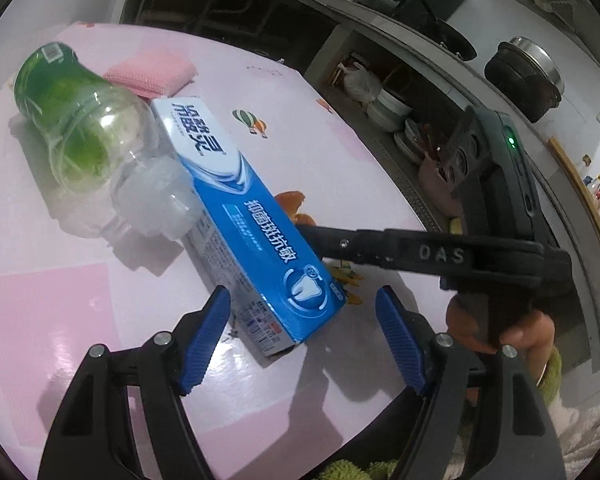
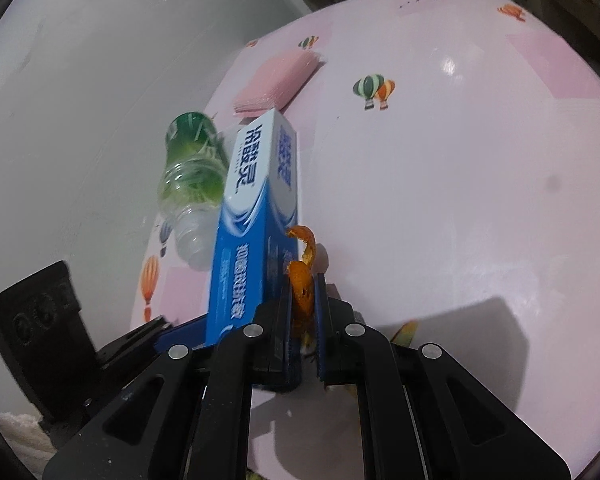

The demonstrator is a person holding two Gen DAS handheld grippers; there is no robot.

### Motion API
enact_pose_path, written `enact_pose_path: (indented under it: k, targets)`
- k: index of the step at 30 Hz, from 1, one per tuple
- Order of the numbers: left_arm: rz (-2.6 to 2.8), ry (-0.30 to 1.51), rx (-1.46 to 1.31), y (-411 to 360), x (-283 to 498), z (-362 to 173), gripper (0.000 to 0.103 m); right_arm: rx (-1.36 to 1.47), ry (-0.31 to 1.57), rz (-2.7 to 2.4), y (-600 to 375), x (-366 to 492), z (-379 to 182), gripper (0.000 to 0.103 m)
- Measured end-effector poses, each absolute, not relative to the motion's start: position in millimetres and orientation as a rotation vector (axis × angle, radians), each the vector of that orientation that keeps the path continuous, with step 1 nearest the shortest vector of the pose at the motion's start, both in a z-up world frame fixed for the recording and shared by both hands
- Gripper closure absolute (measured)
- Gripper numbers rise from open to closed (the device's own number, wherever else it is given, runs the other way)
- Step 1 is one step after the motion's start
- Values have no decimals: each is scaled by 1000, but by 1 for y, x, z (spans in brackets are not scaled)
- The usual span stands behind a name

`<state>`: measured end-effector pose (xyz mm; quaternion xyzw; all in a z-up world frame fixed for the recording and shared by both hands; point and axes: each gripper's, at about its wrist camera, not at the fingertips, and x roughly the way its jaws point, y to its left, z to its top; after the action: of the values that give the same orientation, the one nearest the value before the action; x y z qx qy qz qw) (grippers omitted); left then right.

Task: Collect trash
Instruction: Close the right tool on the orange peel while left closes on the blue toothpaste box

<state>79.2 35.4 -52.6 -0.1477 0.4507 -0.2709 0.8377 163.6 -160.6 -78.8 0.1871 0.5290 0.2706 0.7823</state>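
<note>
A blue toothpaste box (image 1: 252, 236) lies on the pink table (image 1: 100, 320); it also shows in the right wrist view (image 2: 252, 216). A plastic bottle with a green label (image 1: 88, 140) lies on its side against the box, also in the right wrist view (image 2: 192, 176). My left gripper (image 1: 304, 312) is open, its blue pads either side of the box's near end. My right gripper (image 2: 304, 292) is shut on a curl of orange peel (image 2: 302, 276) just right of the box. Its black finger (image 1: 352, 244) reaches in from the right in the left wrist view.
A pink sponge (image 1: 152, 72) lies beyond the bottle, also in the right wrist view (image 2: 280, 76). Shelves with bowls (image 1: 388, 108) and a pot (image 1: 528, 76) stand past the table's far edge. A white wall (image 2: 80, 100) borders the table.
</note>
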Motion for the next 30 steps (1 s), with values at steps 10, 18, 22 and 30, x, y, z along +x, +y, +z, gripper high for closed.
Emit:
enact_pose_path:
  k: [10, 18, 22, 30]
  targets:
    - [-649, 984, -235, 16, 69, -49, 30, 443, 1137, 544, -179, 138, -79, 95]
    - [-807, 1016, -164, -7, 53, -45, 30, 498, 1142, 473, -217, 88, -72, 95]
    - [-816, 1015, -191, -3, 54, -42, 29, 513, 1133, 443, -229, 77, -71, 95]
    - [-710, 1016, -231, 7, 73, -39, 24, 520, 1055, 344, -252, 74, -62, 95]
